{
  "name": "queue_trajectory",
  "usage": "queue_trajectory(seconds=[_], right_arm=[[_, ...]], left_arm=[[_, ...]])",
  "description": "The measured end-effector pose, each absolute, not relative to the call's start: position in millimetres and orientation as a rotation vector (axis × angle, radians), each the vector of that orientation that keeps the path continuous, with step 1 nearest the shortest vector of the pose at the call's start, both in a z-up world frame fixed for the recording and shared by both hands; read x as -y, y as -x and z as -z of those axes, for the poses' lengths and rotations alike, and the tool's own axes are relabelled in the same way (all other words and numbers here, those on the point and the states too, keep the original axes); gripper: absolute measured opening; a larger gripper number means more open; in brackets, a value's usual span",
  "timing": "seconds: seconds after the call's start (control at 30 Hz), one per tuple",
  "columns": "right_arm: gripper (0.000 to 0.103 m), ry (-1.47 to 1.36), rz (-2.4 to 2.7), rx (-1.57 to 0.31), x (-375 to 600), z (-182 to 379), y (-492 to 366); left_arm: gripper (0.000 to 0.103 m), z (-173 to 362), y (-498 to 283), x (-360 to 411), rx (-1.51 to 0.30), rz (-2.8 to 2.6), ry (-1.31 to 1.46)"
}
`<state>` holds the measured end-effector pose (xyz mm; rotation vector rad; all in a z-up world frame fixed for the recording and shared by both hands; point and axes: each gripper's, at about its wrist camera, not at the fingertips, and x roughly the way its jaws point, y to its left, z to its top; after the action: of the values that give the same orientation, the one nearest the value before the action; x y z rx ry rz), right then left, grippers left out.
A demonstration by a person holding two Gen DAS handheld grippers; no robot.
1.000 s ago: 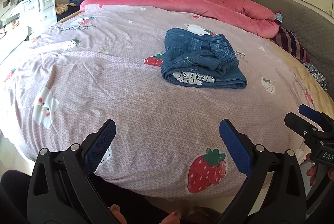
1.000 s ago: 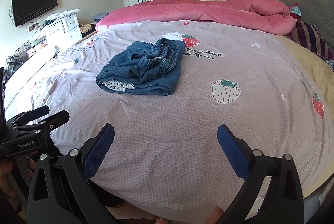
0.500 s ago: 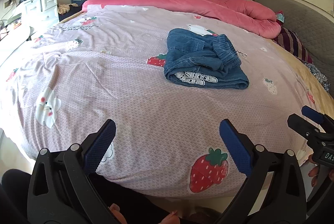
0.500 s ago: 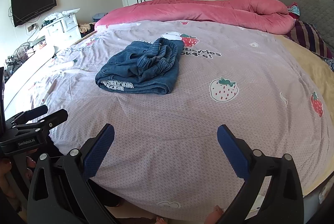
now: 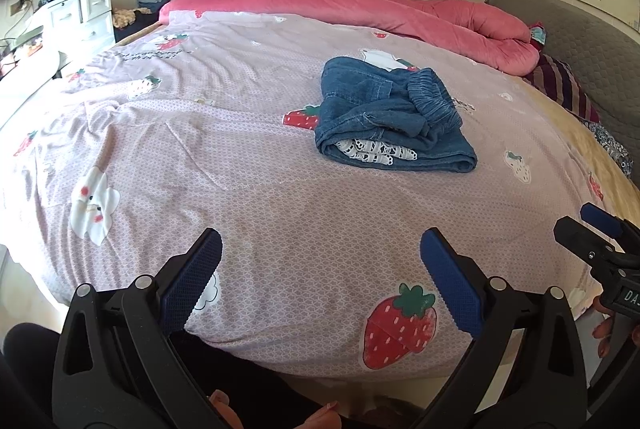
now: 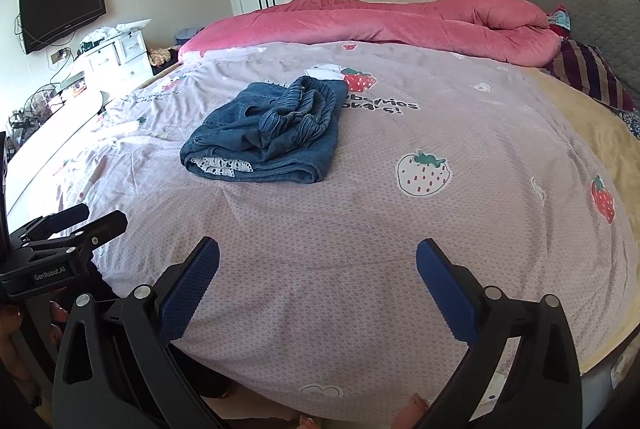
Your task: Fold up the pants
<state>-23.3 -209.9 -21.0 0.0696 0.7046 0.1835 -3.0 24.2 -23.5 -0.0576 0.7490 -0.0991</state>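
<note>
From the left wrist, the left gripper (image 5: 320, 253) fingers are spread wide and empty, as before; the folded pants (image 5: 390, 119) lie on the bed (image 5: 248, 133) well ahead, right of centre, barely shifted. From the right wrist, the right gripper (image 6: 318, 255) fingers are likewise spread; pants (image 6: 268, 133) ahead-left; the left gripper (image 6: 60, 241) reads "GenRobot.AI".

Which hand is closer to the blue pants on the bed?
Neither by much. Both the left gripper and right gripper hang open at the bed's near edge, well short of the pants. They lie slightly nearer the left one's side.
</note>
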Motion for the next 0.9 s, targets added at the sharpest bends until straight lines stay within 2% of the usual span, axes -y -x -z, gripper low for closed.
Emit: queue_trajectory(seconds=[0.9], right_arm=[[0.098, -0.068, -0.164, -0.706, 212.6, 20.5, 22.9]], left_arm=[[0.094, 20.6, 6.0, -21.6, -0.753, 0.059, 0.029]])
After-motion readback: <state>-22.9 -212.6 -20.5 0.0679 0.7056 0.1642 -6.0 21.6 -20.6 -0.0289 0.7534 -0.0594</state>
